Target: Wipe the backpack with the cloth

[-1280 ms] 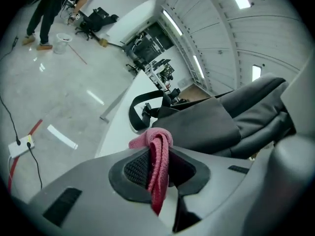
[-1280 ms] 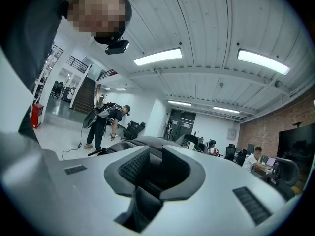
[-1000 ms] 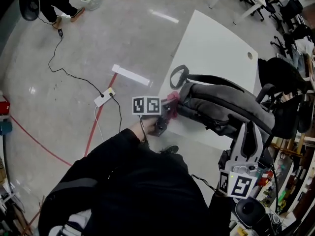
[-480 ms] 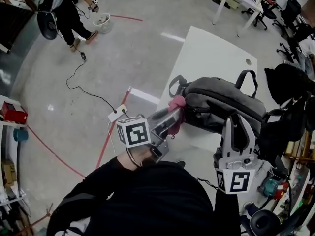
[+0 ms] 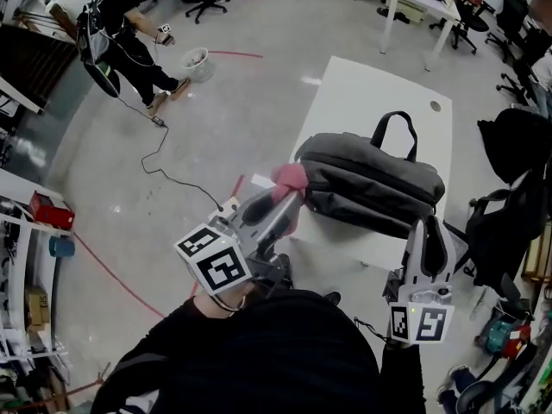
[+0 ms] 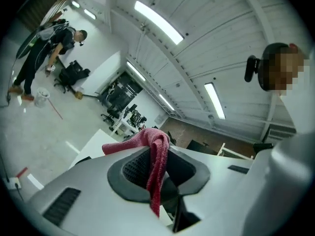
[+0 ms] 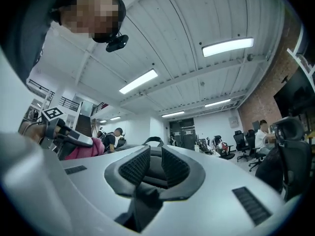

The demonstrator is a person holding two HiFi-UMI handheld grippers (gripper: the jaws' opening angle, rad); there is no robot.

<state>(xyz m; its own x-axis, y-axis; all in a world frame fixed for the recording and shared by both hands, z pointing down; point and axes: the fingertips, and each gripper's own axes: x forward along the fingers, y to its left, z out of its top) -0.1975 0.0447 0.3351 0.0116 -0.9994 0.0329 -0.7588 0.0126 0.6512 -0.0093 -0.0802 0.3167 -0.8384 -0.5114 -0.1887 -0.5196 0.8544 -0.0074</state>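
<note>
1. On the white table, the grey backpack lies flat with its carry handle toward the far edge.
2. At the bag's left end, the left gripper has its jaws clamped on the pink cloth; whether the cloth touches the bag cannot be told.
3. By the table's near right corner, the right gripper has its jaws drawn to a slit on nothing.
4. Black-and-white square markers cover each gripper's cube.
5. A white pail stands on the floor far off, its contents too small to tell.
</note>
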